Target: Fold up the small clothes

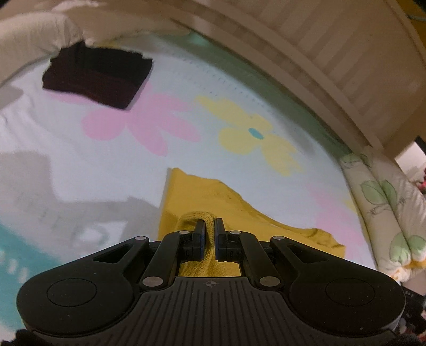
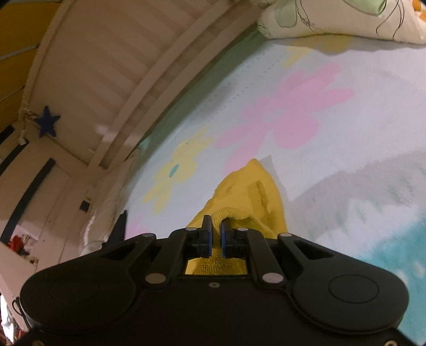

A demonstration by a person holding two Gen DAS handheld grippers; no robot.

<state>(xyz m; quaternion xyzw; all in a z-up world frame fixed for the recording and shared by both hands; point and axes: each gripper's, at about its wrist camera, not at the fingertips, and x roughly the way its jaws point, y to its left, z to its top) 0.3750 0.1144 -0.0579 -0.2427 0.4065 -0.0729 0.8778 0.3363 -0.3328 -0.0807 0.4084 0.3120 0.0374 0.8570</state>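
A yellow knit garment point(image 1: 213, 202) lies partly lifted over the flowered bed sheet point(image 1: 80, 138). My left gripper point(image 1: 209, 226) is shut on a ribbed edge of the yellow garment, which bunches between the fingers. In the right wrist view my right gripper point(image 2: 215, 229) is shut on another edge of the same yellow garment point(image 2: 253, 191), which hangs forward from the fingers. A folded dark garment point(image 1: 98, 77) lies at the far left of the sheet, apart from both grippers.
A white slatted bed rail point(image 1: 332, 53) runs along the far side of the bed. A leaf-print pillow point(image 1: 386, 202) lies at the right edge, and also shows in the right wrist view point(image 2: 346, 18). A cream bolster point(image 1: 34, 29) lies beyond the dark garment.
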